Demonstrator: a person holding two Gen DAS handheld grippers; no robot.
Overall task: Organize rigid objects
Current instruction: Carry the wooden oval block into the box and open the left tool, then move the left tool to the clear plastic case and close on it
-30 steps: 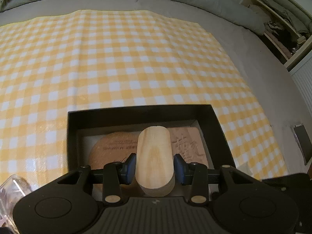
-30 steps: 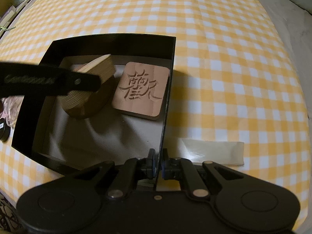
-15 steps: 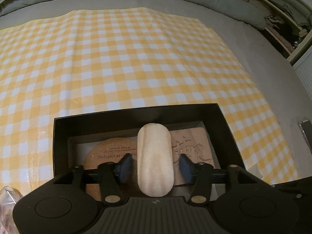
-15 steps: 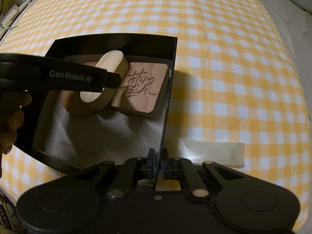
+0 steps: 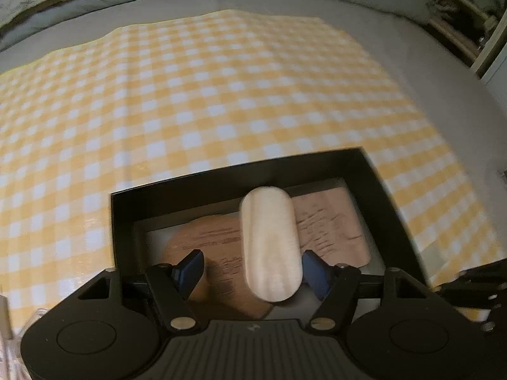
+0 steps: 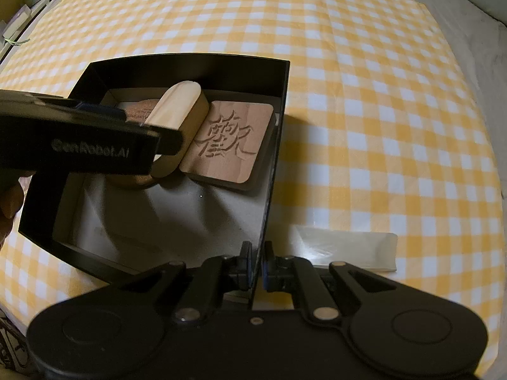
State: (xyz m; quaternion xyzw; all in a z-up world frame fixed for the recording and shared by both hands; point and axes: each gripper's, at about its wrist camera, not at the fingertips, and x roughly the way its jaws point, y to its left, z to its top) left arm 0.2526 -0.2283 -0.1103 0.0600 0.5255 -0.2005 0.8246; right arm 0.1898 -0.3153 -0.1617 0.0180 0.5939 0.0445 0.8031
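The left hand-held gripper (image 5: 250,267) is hanging over the black box (image 6: 279,120) with its jaws standing apart; they have just been opening, and the oval wooden block (image 5: 271,247) is sitting between the blue pads without being pressed, a clear gap showing on the left side. The right pad (image 5: 312,270) is lying very near the block, and whether it is touching is hard to tell through the blur. The right hand-held gripper (image 6: 255,266) is clamping the thin right wall of the box near its closest corner, steadying it.

The block is resting inside the box, on its edge, leaning on the round cork coaster (image 5: 202,243) and touching or nearly touching the square carved coaster (image 6: 231,142) to its right. Its long axis is running away from the left camera, toward the far wall of the box, with one rounded end pointing at that wall and the other back toward the jaws.

Balanced on its edge over the coaster, the block is likely unstable: a pad brushing it as the jaws lift out could tip it onto the carved coaster or roll it off the cork one. The box is sitting on a yellow checked cloth (image 6: 380,95) spread over a bed, so a soft base could be adding to the wobble if the right grip is loosened.
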